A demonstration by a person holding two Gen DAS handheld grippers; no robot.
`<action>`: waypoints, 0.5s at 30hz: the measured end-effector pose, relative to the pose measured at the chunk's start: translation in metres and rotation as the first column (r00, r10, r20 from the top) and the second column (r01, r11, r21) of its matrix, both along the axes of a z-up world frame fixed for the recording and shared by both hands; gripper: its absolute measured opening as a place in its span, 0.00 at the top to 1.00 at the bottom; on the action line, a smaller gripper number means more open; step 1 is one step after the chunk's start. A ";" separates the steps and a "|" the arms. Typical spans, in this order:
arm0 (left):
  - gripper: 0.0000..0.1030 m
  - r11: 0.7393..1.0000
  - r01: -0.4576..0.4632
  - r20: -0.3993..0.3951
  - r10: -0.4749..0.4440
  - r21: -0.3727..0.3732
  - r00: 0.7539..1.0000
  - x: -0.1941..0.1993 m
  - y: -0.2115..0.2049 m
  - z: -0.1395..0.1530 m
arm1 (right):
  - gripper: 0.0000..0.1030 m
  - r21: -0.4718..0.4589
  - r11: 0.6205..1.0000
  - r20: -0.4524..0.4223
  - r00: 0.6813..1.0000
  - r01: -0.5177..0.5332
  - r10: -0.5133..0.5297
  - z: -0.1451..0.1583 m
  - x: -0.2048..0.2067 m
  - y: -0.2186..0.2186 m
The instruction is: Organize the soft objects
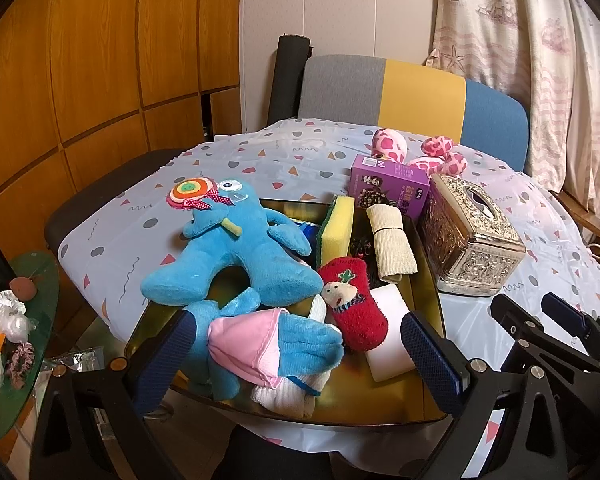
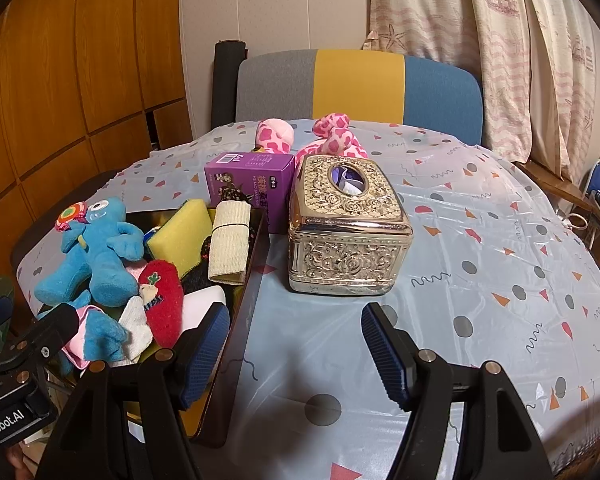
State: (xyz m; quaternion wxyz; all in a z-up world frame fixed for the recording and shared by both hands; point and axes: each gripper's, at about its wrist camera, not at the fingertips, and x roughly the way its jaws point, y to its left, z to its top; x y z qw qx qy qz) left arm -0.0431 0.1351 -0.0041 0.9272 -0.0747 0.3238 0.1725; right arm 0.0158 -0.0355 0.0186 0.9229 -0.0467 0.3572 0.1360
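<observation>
Ahead of the right gripper (image 2: 294, 354) an ornate metal tissue box (image 2: 346, 232) is sitting squarely in line with its fingers, and a purple carton (image 2: 250, 188) is standing just beside that box on its left, with a pink spotted plush (image 2: 332, 136) lying beyond both, near the striped chair back (image 2: 358, 84). Those fingers are standing wide apart with nothing but patterned tablecloth (image 2: 480, 264) showing between them. Off to their left the dark tray (image 2: 236, 312) is holding the soft things — its long edge is running right beside the left-hand finger. The left gripper (image 1: 300, 356) is hanging over the near end of that tray, fingers spread wide and gripping nothing. Between them a small blue plush (image 1: 236, 340) wrapped in a pink cloth (image 1: 244, 344) is lying on a white knitted piece (image 1: 288, 394), close to the left-hand finger. A red fuzzy sock (image 1: 358, 304) and a white block (image 1: 390, 332) are lying nearer the right-hand finger. Just beyond the fingertips the big blue plush toy (image 1: 240, 256) is sprawling across the tray's left side, half over the rim, with a yellow sponge (image 1: 336, 230) and a rolled beige cloth (image 1: 392, 242) further back, the cloth lying nearest the tissue box. Whether the small plush is touching the finger I cannot tell.
</observation>
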 end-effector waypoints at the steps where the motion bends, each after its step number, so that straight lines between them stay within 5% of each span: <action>1: 0.00 1.000 0.000 0.000 0.000 0.000 1.000 0.000 0.000 0.000 | 0.32 0.000 1.000 0.001 1.000 0.000 0.000 0.000 0.000 0.000; 15: 0.00 1.000 -0.001 -0.002 0.002 0.001 1.000 0.000 0.000 0.001 | 0.32 -0.001 1.000 -0.002 1.000 0.000 0.000 -0.001 0.000 0.001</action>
